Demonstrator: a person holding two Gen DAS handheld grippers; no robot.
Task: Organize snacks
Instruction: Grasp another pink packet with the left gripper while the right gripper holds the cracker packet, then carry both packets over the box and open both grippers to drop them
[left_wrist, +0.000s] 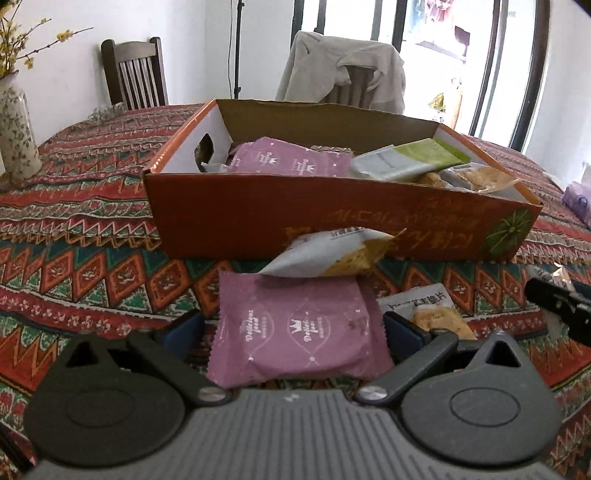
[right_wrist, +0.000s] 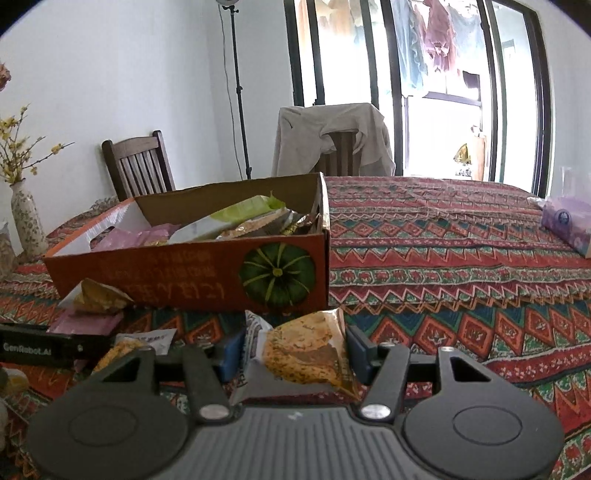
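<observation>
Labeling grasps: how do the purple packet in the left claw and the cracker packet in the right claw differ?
Purple packet is opaque, printed with crown logos; cracker packet has a clear window showing its yellowish snack. Purple packet lies flat and wide between the left claw; cracker packet sits tilted and crumpled in the right claw. Both sit short of the orange box.

Purple snack packet (left_wrist: 299, 328): printed "Delicious food" beneath crown marks. Left gripper (right_wrist: 37, 349) body: "GenRobot.AI". Orange box (right_wrist: 192, 273) side lettering was not legible.

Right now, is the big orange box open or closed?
Open. The orange box has no lid on top, and snack packets, like the purple packet, show inside it.
</observation>
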